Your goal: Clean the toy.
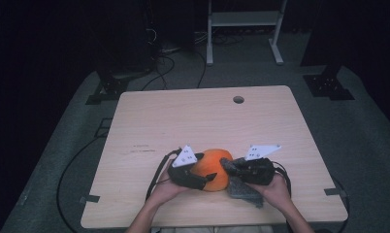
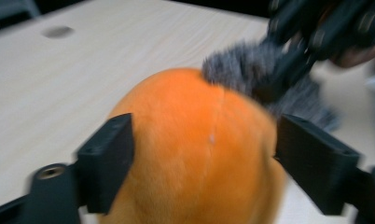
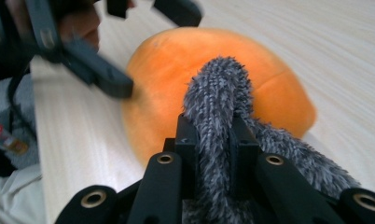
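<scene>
Round orange plush ball (image 1: 214,168) at 6 o'clock on pale wooden table (image 1: 198,121), between two handheld grippers.

Left gripper (image 2: 202,158) spread, jaws flanking the orange plush on both sides. Right gripper (image 3: 214,140) pinching one fuzzy grey plush strip (image 3: 218,93), draped against the ball at 3 o'clock. Strip's far end cut off, left view blurred.

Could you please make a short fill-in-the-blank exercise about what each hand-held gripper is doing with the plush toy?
1. The left hand-held gripper has its jaws on both sides of the ____ plush body.
2. The right hand-held gripper is shut on the fuzzy ____ part.
3. The plush rests on a ____ table.

Missing words: orange; grey; wooden
</scene>
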